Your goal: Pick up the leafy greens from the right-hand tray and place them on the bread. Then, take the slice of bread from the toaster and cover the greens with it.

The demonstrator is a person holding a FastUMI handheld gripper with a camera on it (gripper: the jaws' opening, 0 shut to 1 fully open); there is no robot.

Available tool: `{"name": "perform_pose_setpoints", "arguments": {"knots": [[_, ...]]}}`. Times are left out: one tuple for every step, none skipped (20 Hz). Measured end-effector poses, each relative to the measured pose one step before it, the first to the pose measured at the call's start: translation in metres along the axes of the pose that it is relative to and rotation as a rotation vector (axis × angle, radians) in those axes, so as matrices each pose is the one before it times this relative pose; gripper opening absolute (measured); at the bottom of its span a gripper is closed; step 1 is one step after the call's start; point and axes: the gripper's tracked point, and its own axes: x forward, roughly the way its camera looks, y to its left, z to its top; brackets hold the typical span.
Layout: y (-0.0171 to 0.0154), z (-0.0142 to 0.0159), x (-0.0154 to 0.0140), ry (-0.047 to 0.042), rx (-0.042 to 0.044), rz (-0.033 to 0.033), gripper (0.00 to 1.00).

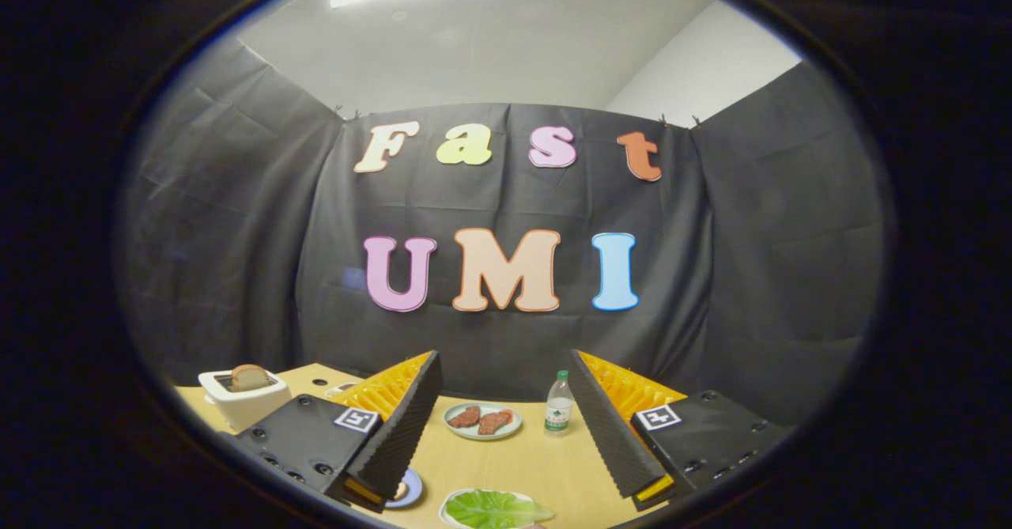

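Gripper point(504, 434) fingers stand wide apart above the wooden table point(518, 458), holding nothing, their ribbed black pads facing each other across a broad gap.

Nearest, low in that gap and a little closer than the fingertips, lie the leafy greens point(494, 508) on a white tray point(447, 513); the tray's near part is cut off from sight. The greens touch neither finger. Just left of them, partly hidden under the left finger point(395, 434), sits a small blue plate point(409, 488) with something brown on it; whether that is the bread cannot be told.

Bare tabletop runs from the greens out between the fingers, giving open room straight ahead. Farther on, between the fingertips, a pale green plate point(482, 421) carries two brown meat pieces point(480, 418). Just right of it, close beside the right finger point(613, 426), a small water bottle point(559, 404) stands upright.

Far left, beyond the left finger, a white toaster point(245, 398) sits near the table's left edge with a slice of bread point(250, 376) standing up out of its slot. Behind the plate and bottle the table's far edge meets the black cloth wall point(506, 197).
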Motion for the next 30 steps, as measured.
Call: {"name": "perform_pose_setpoints", "arguments": {"knots": [[-0.00122, 0.00090, 0.00041, -0.00048, -0.00127, 0.00110, 1.00], [-0.00095, 0.00020, 0.00015, -0.00111, -0.00009, 0.00116, 1.00], [-0.00122, 0.00090, 0.00026, -0.00085, 0.00075, 0.00117, 1.00], [-0.00141, -0.00117, 0.00049, 0.00004, 0.00074, 0.00118, 1.00], [-0.00137, -0.00156, -0.00014, 0.00279, -0.00042, 0.00218, 1.00], [-0.00117, -0.00124, 0.00083, 0.00523, 0.00053, 0.00444, 1.00], [0.00098, -0.00200, 0.00153, 0.01024, 0.00565, 0.01795, 1.00], [0.00441, -0.00484, 0.00103, 0.01818, 0.00345, 0.02682, 1.00], [0.00097, -0.00539, 0.00090, 0.01862, -0.00364, 0.01695, 1.00], [-0.00371, -0.00425, 0.00191, 0.01583, -0.01013, 0.01277, 1.00], [-0.00133, -0.00309, 0.00272, 0.01389, -0.01154, 0.01386, 1.00], [0.00110, -0.00351, 0.00209, 0.01654, -0.00971, 0.01854, 1.00], [0.00189, -0.00494, 0.00235, 0.02165, -0.00676, 0.02267, 1.00], [0.00079, -0.00676, 0.00108, 0.02194, -0.00073, 0.02076, 1.00], [0.00130, -0.00414, 0.00113, 0.01701, 0.00207, 0.02313, 1.00], [-0.00066, -0.00237, 0.00157, 0.01036, -0.00121, 0.01413, 1.00], [-0.00192, -0.00376, 0.00255, 0.01129, -0.00674, 0.01103, 1.00], [-0.00204, -0.00313, 0.00225, 0.01142, -0.00807, 0.01244, 1.00], [0.00019, -0.00382, 0.00250, 0.01469, -0.00888, 0.01534, 1.00], [0.00059, -0.00526, 0.00322, 0.01717, -0.00942, 0.01763, 1.00], [0.00042, -0.00483, 0.00253, 0.01439, -0.01068, 0.01500, 1.00], [0.00027, -0.00400, 0.00258, 0.01503, -0.00954, 0.01750, 1.00], [0.00090, -0.00400, 0.00307, 0.01265, -0.00582, 0.01884, 1.00], [0.00078, -0.00511, 0.00226, 0.01438, -0.00547, 0.01825, 1.00], [0.00009, -0.00697, 0.00390, 0.02002, -0.00896, 0.01761, 1.00], [-0.00059, -0.00609, 0.00332, 0.01921, -0.01523, 0.01300, 1.00], [-0.00070, -0.00594, 0.00299, 0.01826, -0.01849, 0.01185, 1.00], [0.00014, -0.00501, 0.00281, 0.01636, -0.01554, 0.01550, 1.00], [0.00111, -0.00685, 0.00356, 0.01563, -0.01118, 0.01544, 1.00], [0.00133, -0.00582, 0.00324, 0.01747, -0.00623, 0.01948, 1.00]]}}
